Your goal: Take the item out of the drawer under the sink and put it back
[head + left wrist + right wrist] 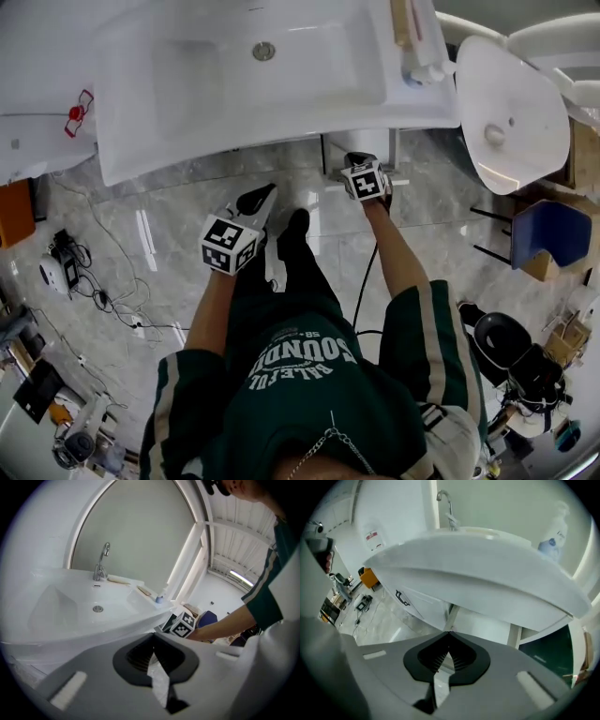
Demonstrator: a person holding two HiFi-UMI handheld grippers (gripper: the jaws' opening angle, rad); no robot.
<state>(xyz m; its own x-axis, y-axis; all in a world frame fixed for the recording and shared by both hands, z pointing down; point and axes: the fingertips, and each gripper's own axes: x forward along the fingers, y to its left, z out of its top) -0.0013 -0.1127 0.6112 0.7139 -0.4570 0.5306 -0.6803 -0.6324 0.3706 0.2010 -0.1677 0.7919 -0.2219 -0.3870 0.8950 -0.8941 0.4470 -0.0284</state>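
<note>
Under the sink (187, 141), at twelve o'clock from the person, no trace of the item in any view; presumably inside the drawer, though whether not yet fetched or already returned is impossible to judge. Just outward, right gripper (449, 632) at one o'clock below the sink's front edge and left gripper (153, 633) at eleven o'clock, nearer the body, both with jaws pressed together on nothing. Masked from above by the sink, the drawer itself; in the right gripper view only a white cabinet front with a dark handle (402, 598), shut or ajar hard to make out.
</note>
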